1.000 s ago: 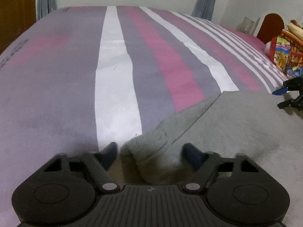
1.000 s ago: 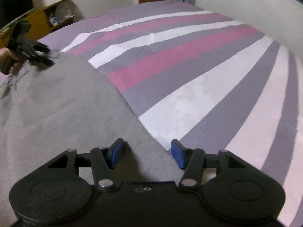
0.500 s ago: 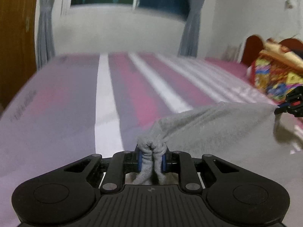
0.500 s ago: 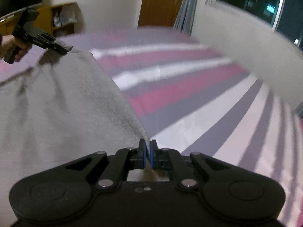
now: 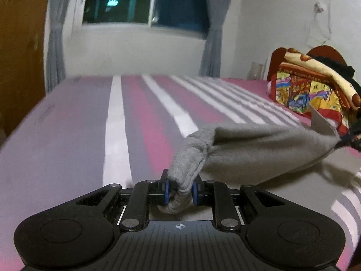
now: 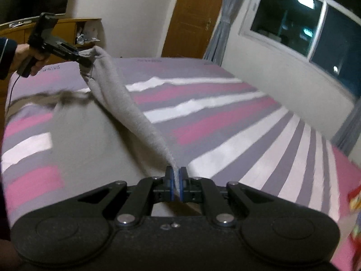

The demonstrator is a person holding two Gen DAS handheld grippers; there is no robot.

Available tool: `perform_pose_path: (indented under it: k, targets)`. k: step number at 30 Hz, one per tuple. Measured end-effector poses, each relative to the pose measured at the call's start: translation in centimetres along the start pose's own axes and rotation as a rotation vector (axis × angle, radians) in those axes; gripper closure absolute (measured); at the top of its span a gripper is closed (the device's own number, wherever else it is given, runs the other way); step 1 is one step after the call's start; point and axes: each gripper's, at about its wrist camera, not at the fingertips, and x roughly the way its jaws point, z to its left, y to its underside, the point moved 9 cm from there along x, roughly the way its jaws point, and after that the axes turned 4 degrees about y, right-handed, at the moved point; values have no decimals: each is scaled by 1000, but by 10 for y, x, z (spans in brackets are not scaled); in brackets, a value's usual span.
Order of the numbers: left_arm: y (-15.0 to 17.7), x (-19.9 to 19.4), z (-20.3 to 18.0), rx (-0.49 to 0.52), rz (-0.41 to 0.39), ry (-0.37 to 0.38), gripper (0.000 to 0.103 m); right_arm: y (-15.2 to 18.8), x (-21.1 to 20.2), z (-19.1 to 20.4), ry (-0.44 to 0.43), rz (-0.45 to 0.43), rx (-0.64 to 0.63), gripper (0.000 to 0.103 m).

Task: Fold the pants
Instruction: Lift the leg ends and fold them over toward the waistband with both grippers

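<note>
The grey pants hang stretched in the air between my two grippers, above the striped bed. My left gripper is shut on a thick bunched corner of the pants. My right gripper is shut on a thin edge of the pants. In the right wrist view the left gripper shows far left, holding the other end up. In the left wrist view the right gripper shows at the right edge. The lower part of the pants drapes onto the bed.
The bed has pink, grey and white stripes. A colourful folded blanket lies at the headboard on the right. A wooden door, a window and a wooden shelf stand around the room.
Both grippers closed on the pants' edge, then lifted it off the bed. The cloth now hangs taut between them, higher than half a second ago.
</note>
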Motion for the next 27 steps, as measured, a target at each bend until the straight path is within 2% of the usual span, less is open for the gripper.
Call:
perform_pose_path:
  k: [2,5,6,7,8,10,11,13,14,17,21,23,27]
  targets:
    - [24,2,2,-41,33,-19,84,17,12,8,21,29,55,96]
    - [51,5,2,-113,62,-52,82,46,30,15,100,109,90,86]
    - [56,4,3,-129,66,-80,79,51,33,14,131,126,101,79]
    - [60,1,5,-155,67,-99,72,53,31,11,155,129,118,73]
    - [66,-1,8,-181,74,-110,65,53,27,10,169,121,146,72]
    - [77,-14,11,-221,74,-141,58,51,10,0,183,91,233,71]
    - [82,-21,9,-240,60,-143,49,49,1,-5,193,71,273,71]
    - [95,-42,13,-320,19,-163,37,48,-10,-9,184,41,348,69]
    - [101,-53,13,-372,-17,-164,36,50,-15,-10,182,33,383,69]
    - [114,-69,2,-521,-93,-98,36,67,-19,-8,145,46,512,65]
    - [127,-60,-15,-716,-130,21,36,86,-8,-1,50,60,745,62]
    - [130,-51,-20,-779,-148,62,36,95,1,-6,26,62,854,62]
    - [125,-26,-23,-863,-146,91,36,111,23,-24,-34,64,1100,59]
